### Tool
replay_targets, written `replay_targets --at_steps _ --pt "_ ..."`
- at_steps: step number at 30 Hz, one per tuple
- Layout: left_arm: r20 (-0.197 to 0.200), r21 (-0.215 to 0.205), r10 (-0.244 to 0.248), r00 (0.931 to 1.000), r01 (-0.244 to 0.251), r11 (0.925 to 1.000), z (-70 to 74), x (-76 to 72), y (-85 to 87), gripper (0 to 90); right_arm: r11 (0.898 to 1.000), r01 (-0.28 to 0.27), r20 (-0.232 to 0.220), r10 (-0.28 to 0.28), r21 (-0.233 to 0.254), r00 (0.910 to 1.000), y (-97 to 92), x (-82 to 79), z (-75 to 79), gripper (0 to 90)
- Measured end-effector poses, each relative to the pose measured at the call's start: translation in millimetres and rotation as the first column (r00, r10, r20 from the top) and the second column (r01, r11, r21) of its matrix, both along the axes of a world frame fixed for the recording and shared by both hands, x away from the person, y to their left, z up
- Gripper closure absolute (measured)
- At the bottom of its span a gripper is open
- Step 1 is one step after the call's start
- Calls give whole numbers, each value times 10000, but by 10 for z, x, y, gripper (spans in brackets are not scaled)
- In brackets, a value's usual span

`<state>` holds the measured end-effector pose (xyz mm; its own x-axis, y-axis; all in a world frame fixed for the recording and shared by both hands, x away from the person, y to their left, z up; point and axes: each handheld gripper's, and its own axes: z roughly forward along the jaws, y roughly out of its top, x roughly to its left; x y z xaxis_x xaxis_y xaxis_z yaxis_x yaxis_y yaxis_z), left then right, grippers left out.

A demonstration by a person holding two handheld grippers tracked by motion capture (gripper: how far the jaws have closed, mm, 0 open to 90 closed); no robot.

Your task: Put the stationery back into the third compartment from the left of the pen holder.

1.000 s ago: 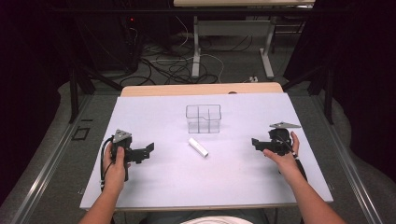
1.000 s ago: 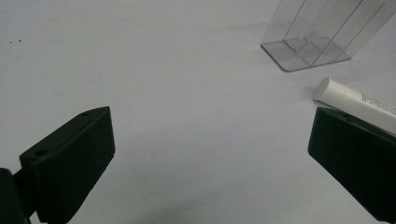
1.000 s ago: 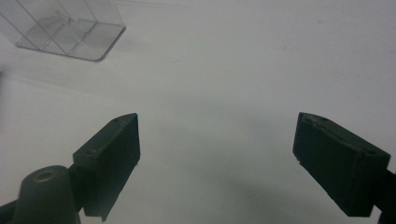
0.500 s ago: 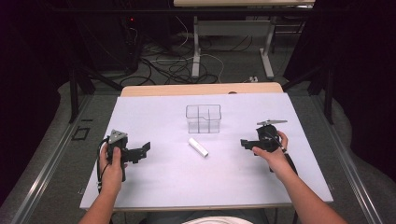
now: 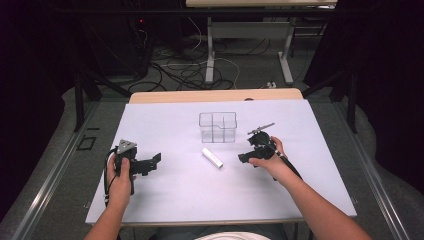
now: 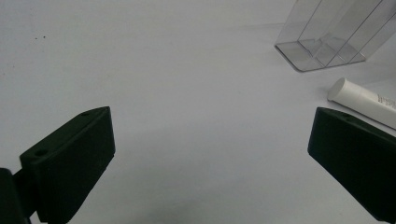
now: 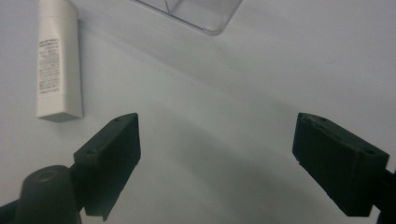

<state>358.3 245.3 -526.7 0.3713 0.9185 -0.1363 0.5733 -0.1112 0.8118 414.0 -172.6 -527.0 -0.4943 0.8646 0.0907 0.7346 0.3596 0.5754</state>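
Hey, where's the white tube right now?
In the high view the white tube lies flat near the table's middle, just in front of the clear box, with the right gripper close on its right.

The white tabletop (image 5: 165,200) is lit evenly from above and is the brightest area in the high view. The room around it is very dark, almost black at both sides, and the cables on the floor behind are dim. Shadows under the hands are soft and short. The high view is a little grainy but not blurred. In both gripper views the black jaws close to the lens look soft, and a weak grey shadow lies on the sheet between them. The clear box (image 5: 218,127) shows faint reflections, without strong glare.
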Motion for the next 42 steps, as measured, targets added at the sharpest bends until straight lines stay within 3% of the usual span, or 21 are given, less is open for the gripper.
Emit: replay_targets --at_steps 7,15,16,18,19,20,24,25,26,27,30,31,32,34,36,37,38,39,40,41,42 --pt "37 -4 35 10000 -34 10000 -11 8 3 9 9991 -405 -181 403 -135 9990 230 70 115 142" --pt "29 -68 50 10000 -50 10000 -16 11 3 9 9975 -640 53 642 -306 9979 507 158 194 144" --pt "18 -29 24 10000 -23 10000 -15 12 6 9 9956 -643 -418 616 -676 9972 536 162 239 143" --pt "13 -20 34 10000 -34 10000 -14 11 8 9 9965 -770 -31 769 -338 9970 605 191 205 141" --pt "17 -20 27 10000 -27 10000 -13 12 10 9 9951 -915 -136 911 -381 9958 635 199 211 141" --pt "20 -23 28 10000 -28 10000 -13 12 11 9 9912 -1089 -631 1042 -749 9925 659 204 250 141" --pt "51 -76 43 10000 -42 10000 -21 16 9 9 9920 -1252 -279 1247 -167 9918 800 243 185 150" --pt "-16 -77 32 10000 -32 10000 -18 15 11 9 9899 -1324 -680 1289 -498 9893 814 246 219 150" --pt "-13 -81 32 10000 -32 10000 -19 16 11 9 9916 -1283 -185 1281 -138 9916 855 257 175 149" --pt "-8 -83 32 10000 -32 10000 -19 17 12 9 9913 -1301 -210 1297 -186 9913 877 260 177 148" --pt "5 -89 47 10000 -47 9999 -18 18 15 9 9829 -1646 -1320 1529 -827 9794 946 274 261 146" --pt "-1 -93 46 10000 -46 9999 -17 18 16 9 9885 -1505 -531 1495 -145 9873 993 278 184 145" --pt "-9 -100 46 10000 -46 9999 -17 18 17 9 9707 -1979 -2034 1680 -1366 9646 1005 291 320 147" --pt "-11 -95 33 10000 -33 9999 -18 18 17 9 9821 -1766 -994 1698 -648 9805 1063 300 220 153" --pt "-18 -85 26 10000 -26 10000 -20 20 17 9 9828 -1745 -904 1688 -602 9815 1113 313 214 167" --pt "-56 -67 10 10000 -11 10000 -18 20 18 9 9758 -1927 -1352 1782 -1035 9747 1125 328 254 174" --pt "-12 -97 -5 10000 5 10000 -23 24 16 9 9807 -1803 -1155 1710 -751 9785 1151 334 225 184" --pt "-31 -81 3 10000 -4 10000 -24 23 15 9 9686 -2024 -1888 1738 -1442 9665 1158 356 285 196" --pt "-28 -71 -7 10000 6 10000 -25 25 15 9 9723 -1991 -1808 1754 -1224 9678 1176 366 262 198" --pt "-28 -68 -12 10000 12 10000 -26 26 15 9 9824 -1751 -1030 1679 -646 9804 1207 372 182 199" --pt "-30 -68 -14 10000 14 10000 -26 26 15 9 9851 -1675 -717 1644 -393 9838 1228 382 149 212"
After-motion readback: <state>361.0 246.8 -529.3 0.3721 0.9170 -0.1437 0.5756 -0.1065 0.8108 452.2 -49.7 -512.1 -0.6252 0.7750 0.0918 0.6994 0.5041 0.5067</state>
